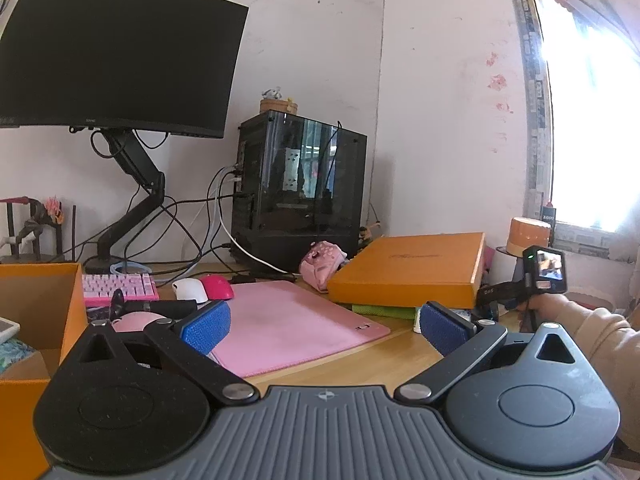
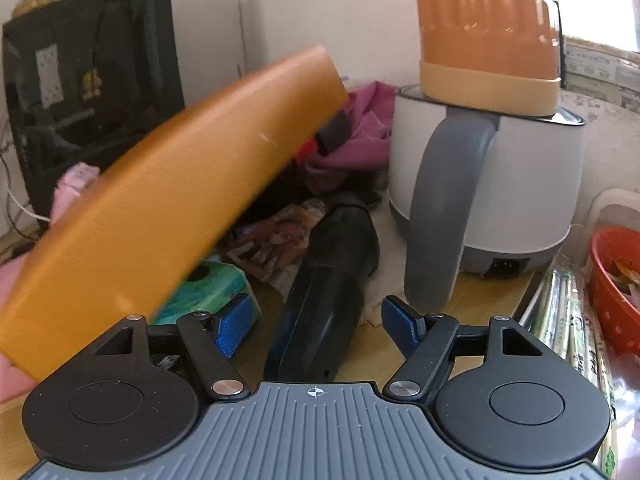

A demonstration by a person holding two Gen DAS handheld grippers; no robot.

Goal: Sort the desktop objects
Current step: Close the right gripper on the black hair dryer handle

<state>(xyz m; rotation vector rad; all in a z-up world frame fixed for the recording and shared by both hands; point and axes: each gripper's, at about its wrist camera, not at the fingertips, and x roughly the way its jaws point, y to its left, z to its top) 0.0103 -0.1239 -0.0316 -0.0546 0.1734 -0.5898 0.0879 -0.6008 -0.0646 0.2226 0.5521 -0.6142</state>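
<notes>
I am holding my left gripper [image 1: 322, 326] wide open over the pink desk mat [image 1: 296, 322], nothing between its blue pads. My right gripper [image 2: 318, 320] is also standing open and empty, its pads on either side of a dark cylindrical object [image 2: 324, 296] lying on the desk. Its near end is disappearing under the gripper body, and I cannot make out what it is. Its long axis is running away from me, leaning slightly right, toward the white electric kettle [image 2: 520, 184].

The orange box lid [image 2: 172, 196] is blurring across the left of the right wrist view, its lower end cut off by the frame, and it is hiding most of a teal tissue pack [image 2: 212, 288]. In the left wrist view the same lid is lying flat on green books [image 1: 384, 311], beside a pink game controller [image 1: 322, 264].

An open orange box [image 1: 74, 308] is being cropped at the left edge. It and the left gripper's arm are half covering the pink keyboard [image 1: 116, 288], with white [image 1: 191, 290] and magenta [image 1: 218, 286] mice just beside it.
</notes>
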